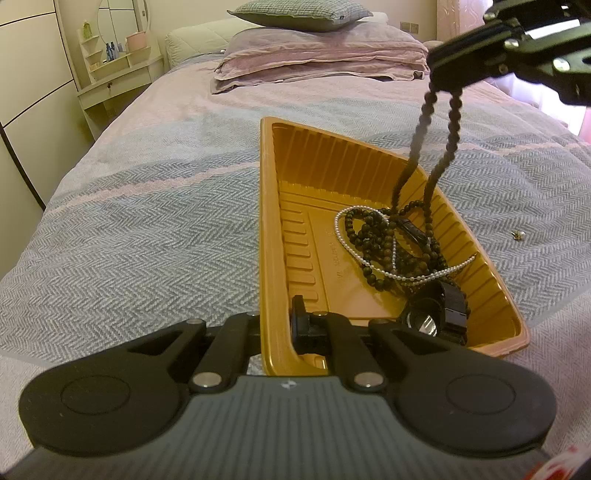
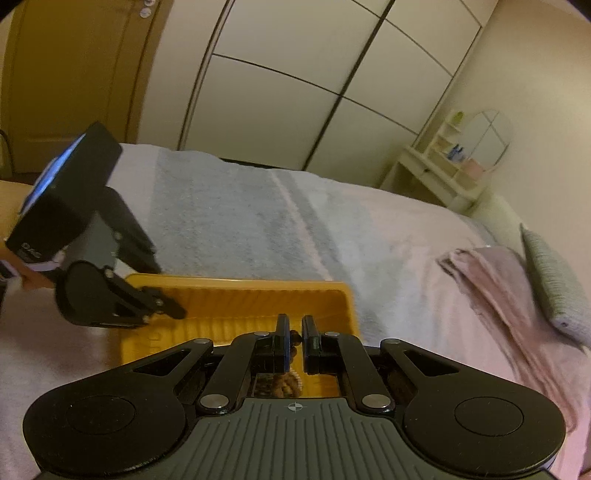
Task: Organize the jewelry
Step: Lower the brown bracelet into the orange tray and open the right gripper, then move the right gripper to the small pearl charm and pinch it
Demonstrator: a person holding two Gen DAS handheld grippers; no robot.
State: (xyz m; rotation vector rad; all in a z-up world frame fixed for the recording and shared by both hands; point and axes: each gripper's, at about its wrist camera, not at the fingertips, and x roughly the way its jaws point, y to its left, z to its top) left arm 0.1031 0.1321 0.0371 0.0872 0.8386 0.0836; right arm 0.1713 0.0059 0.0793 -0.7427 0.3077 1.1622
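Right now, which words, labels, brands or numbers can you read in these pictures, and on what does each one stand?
None can be read with certainty.
Embossed lettering on the floor of the gold tray: too faint to read.
White marking on the black camera block of the left gripper: too blurred to read.
Small tag on the grey pillow: too small.

left gripper [image 1: 275, 325] clamped, right gripper [image 2: 294, 341] clamped

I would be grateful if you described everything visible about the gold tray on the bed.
The gold tray is a shallow rectangular dish of thin, shiny plastic with ribbed walls and floor. It rests on the striped bedspread. The left gripper is shut on its near rim. Inside lie dark beads, a pearl strand and a black watch; the right gripper holds the beads' upper loop.
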